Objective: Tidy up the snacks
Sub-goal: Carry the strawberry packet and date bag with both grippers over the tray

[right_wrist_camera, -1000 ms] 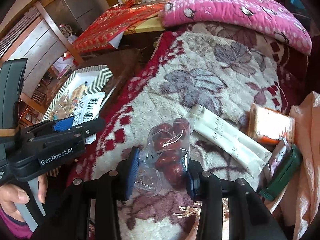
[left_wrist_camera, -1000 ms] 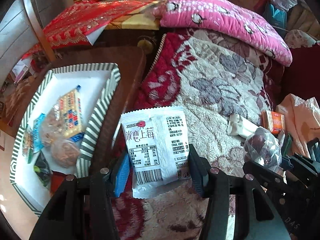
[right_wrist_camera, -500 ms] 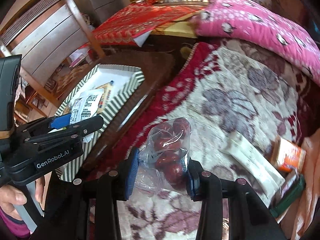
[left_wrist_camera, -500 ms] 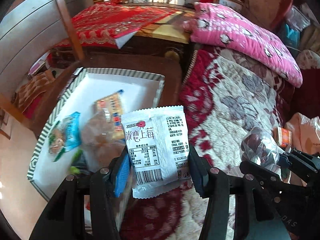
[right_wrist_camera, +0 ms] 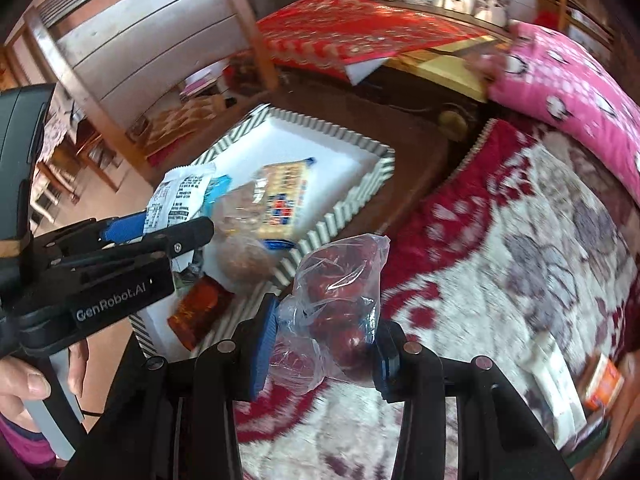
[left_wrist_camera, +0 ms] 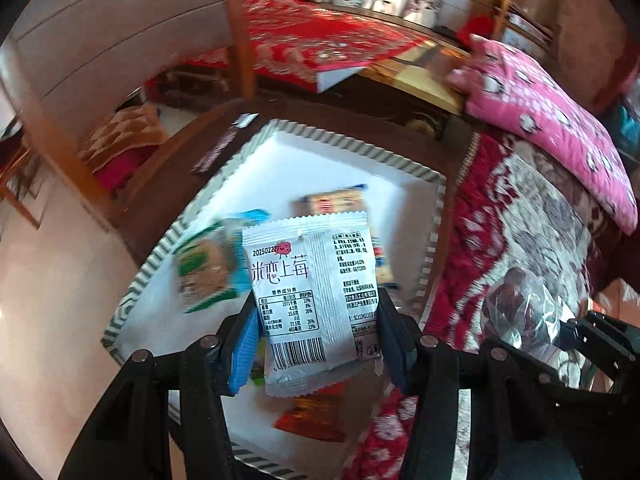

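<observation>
My left gripper (left_wrist_camera: pixel 316 340) is shut on a white snack packet (left_wrist_camera: pixel 312 300) with black print and holds it above the white striped-rim tray (left_wrist_camera: pixel 280 130). The tray holds several snacks: a green-blue packet (left_wrist_camera: pixel 208 268), a cracker pack (left_wrist_camera: pixel 340 200) and an orange-red packet (left_wrist_camera: pixel 316 416). My right gripper (right_wrist_camera: pixel 324 348) is shut on a clear bag of red dates (right_wrist_camera: pixel 340 292), just right of the tray's rim (right_wrist_camera: pixel 340 208), over the bed cover. The left gripper (right_wrist_camera: pixel 160 232) with its packet also shows in the right wrist view.
The tray sits on a dark wooden stool (left_wrist_camera: pixel 360 136) beside the bed. The floral red-and-cream blanket (right_wrist_camera: pixel 520 260) carries more snacks at the right: a white packet (right_wrist_camera: pixel 556 368) and an orange box (right_wrist_camera: pixel 604 380). A pink pillow (left_wrist_camera: pixel 552 120) lies at the back.
Both grippers have swung left from the blanket toward the tray, each still holding its item. The left gripper's packet is now over the tray; the date bag is near its rim.
</observation>
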`<state>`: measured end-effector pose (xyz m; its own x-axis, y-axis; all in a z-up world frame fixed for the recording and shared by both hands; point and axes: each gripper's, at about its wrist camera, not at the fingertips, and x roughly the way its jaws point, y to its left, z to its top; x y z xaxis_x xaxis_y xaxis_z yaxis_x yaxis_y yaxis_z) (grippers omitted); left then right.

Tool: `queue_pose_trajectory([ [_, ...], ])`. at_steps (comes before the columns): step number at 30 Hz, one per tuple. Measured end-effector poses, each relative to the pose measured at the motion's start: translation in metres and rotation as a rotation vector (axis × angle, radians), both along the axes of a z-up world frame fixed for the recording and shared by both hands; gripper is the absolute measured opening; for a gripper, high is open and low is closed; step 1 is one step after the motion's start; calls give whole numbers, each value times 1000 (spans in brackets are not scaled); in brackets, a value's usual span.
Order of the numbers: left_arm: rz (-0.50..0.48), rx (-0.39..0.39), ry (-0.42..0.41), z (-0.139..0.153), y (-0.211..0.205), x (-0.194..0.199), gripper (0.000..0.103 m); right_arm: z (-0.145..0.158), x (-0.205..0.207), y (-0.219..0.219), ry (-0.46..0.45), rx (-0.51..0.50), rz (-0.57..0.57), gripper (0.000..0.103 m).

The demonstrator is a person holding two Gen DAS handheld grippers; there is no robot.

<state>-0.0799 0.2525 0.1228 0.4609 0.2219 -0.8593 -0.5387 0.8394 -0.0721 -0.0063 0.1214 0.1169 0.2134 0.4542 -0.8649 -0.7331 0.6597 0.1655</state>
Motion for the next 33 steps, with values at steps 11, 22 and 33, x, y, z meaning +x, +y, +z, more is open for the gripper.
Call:
queue_pose_trajectory([
  [11, 127, -27, 28, -18, 55, -24, 52, -7, -16, 63, 15, -15, 127, 44],
  [22, 174, -36, 61, -36, 75, -30, 52, -33, -33, 102, 83, -40, 219, 45],
  [33, 188, -45, 90, -49, 80, -28, 53, -52, -37, 118, 96, -57, 250, 46],
])
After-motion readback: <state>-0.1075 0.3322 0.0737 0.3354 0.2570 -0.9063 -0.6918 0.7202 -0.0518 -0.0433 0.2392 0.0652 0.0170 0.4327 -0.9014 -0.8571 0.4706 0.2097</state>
